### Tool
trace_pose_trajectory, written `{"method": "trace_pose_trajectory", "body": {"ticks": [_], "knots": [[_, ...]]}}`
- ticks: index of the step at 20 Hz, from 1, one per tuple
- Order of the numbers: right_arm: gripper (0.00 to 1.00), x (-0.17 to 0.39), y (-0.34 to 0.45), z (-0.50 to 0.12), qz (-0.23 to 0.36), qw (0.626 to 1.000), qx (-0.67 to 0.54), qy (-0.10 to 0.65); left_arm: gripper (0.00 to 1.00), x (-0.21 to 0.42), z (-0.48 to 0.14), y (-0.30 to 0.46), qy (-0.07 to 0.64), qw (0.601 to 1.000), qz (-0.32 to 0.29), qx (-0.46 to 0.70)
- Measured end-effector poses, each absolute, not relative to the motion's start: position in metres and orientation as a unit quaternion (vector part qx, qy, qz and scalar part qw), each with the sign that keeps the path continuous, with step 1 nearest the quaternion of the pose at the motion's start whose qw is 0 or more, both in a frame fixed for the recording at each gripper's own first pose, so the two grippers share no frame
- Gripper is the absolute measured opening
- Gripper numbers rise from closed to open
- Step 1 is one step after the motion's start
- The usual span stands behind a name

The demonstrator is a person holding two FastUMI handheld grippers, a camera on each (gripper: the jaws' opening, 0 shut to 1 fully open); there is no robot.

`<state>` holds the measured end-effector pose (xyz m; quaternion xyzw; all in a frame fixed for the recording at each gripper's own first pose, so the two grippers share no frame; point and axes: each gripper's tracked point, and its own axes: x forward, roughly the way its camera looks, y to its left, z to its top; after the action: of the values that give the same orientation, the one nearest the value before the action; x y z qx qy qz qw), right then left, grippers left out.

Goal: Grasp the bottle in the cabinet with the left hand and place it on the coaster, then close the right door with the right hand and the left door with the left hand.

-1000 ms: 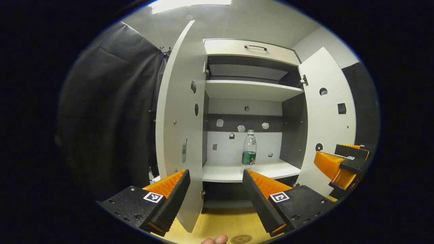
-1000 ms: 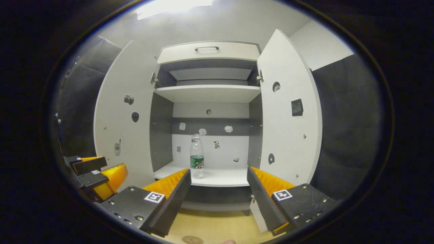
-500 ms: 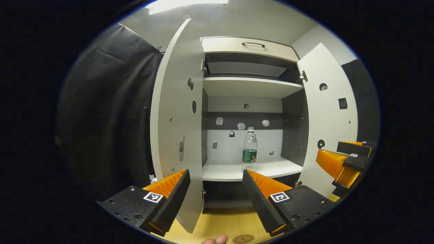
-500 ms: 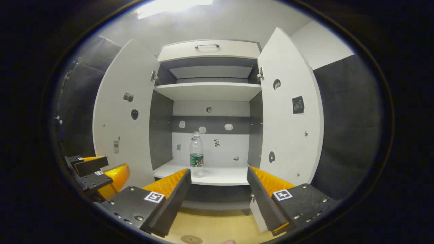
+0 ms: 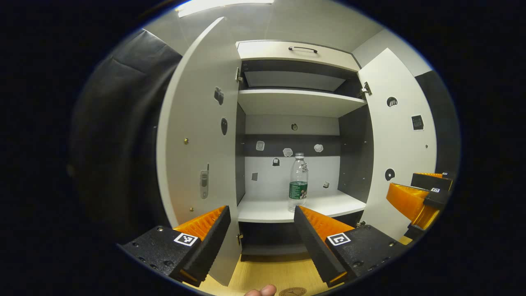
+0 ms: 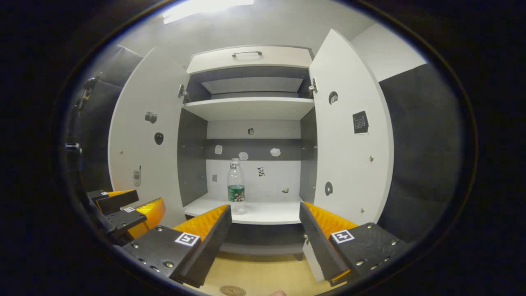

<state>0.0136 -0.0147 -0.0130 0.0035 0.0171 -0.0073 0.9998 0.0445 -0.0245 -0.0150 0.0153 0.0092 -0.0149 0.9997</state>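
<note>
Left gripper view: the left claw (image 5: 261, 230) gapes empty before the cabinet (image 5: 296, 51); the bottle (image 5: 298, 181) stands upright on its lower shelf (image 5: 271, 209), both doors wide.

Right gripper view: the right claw (image 6: 265, 232) is spread, empty; the bottle (image 6: 236, 185) is on that shelf (image 6: 267, 213).

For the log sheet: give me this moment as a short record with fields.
bottle: upright on the cabinet's lower shelf, untouched
left door: open
right door: open
left claw: open, holding nothing, short of the shelf
right claw: open, holding nothing
coaster: on the wooden surface, at the bottom edge of the left gripper view
</note>
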Motion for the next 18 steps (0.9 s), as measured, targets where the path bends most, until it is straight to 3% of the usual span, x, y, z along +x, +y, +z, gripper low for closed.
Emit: {"method": "trace_pose_trajectory", "body": {"ticks": [18], "knots": [[1.0, 0.038, -0.075, -0.044, -0.065, 0.996, -0.014, 0.062, 0.98, 0.22, -0.037, -0.114, 0.015, 0.997, -0.072, 0.03]]}}
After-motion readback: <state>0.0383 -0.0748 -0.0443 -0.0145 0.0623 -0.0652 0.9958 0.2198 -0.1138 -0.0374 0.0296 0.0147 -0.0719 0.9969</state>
